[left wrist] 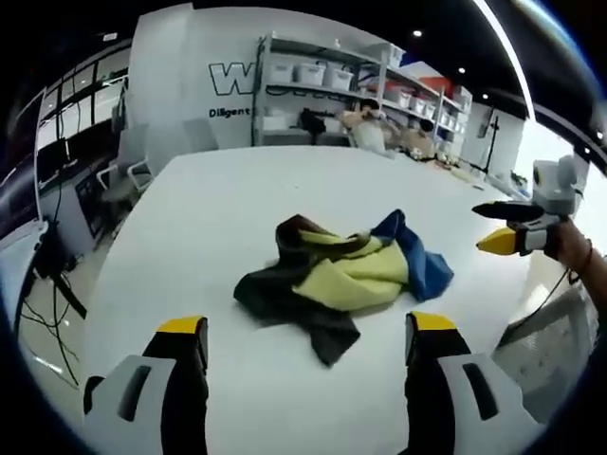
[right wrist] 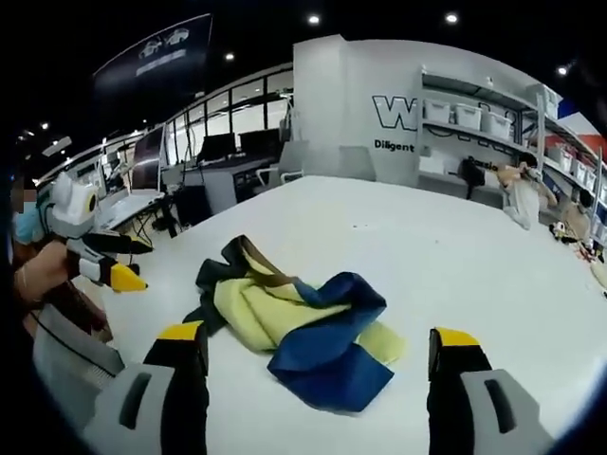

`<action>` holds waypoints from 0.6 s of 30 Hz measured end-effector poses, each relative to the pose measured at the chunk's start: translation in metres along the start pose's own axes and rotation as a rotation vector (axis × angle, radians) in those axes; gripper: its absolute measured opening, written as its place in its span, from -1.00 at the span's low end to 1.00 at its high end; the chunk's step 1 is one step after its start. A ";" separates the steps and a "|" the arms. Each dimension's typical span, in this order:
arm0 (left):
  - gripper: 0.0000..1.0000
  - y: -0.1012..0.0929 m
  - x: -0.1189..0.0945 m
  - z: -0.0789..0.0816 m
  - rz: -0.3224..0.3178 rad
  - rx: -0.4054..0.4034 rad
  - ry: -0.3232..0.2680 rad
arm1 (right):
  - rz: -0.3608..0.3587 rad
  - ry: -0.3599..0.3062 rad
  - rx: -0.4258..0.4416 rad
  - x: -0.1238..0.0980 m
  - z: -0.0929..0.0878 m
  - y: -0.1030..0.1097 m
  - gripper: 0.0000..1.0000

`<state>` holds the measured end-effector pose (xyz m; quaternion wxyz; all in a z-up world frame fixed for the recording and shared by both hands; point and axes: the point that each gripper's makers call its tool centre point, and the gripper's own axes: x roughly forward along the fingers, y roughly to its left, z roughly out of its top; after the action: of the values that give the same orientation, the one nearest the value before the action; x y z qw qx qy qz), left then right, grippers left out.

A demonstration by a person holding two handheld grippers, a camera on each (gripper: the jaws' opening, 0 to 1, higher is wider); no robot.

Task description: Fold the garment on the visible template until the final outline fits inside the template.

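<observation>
Yellow tips cap both of my left gripper [left wrist: 308, 341]'s jaws at the bottom of the left gripper view — they stand spread wide, with nothing between them but white table [left wrist: 190, 237]. Just past them lies the garment [left wrist: 341, 280], crumpled in a loose heap on the tabletop: black cloth nearest me, a pale yellow panel across the middle, a blue fold at the far right end, a brown strip at the top. I see no template outline on the table under it.

In the right gripper view my right gripper [right wrist: 318, 365] is likewise spread and empty, and the garment [right wrist: 299, 327] sits just beyond its jaws with the blue part closest, yellow behind, black farthest. The left gripper [right wrist: 123, 277] shows at the left edge, held in my hand [right wrist: 38, 275] off the table's side; the right gripper [left wrist: 503, 239] shows at the right of the left gripper view — well apart from the cloth.

Farther back stand shelves [left wrist: 332, 85] with white bins, a white wall [right wrist: 360, 104] with dark lettering, and desks with monitors [right wrist: 218, 152].
</observation>
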<state>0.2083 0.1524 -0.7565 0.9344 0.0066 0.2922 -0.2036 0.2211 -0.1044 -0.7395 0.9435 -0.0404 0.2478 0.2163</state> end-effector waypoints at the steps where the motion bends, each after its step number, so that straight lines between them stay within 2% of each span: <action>1: 0.63 0.001 0.001 0.002 0.000 -0.002 -0.001 | 0.004 0.006 0.009 0.002 -0.001 -0.001 0.88; 4: 0.61 0.007 0.007 0.007 0.008 0.007 0.000 | 0.018 0.020 0.039 0.011 -0.001 -0.002 0.87; 8: 0.59 0.016 0.020 0.010 0.010 0.019 0.013 | 0.020 0.037 0.036 0.023 -0.001 -0.006 0.83; 12: 0.54 0.022 0.032 0.008 -0.017 0.009 0.041 | 0.037 0.051 0.100 0.038 -0.004 -0.010 0.71; 18: 0.49 0.038 0.048 0.005 -0.007 0.013 0.062 | 0.021 0.074 0.122 0.053 -0.012 -0.019 0.62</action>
<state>0.2612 0.1681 -0.7829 0.9242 0.0178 0.3196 -0.2083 0.2650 -0.1030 -0.7763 0.9321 0.0117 0.2956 0.2091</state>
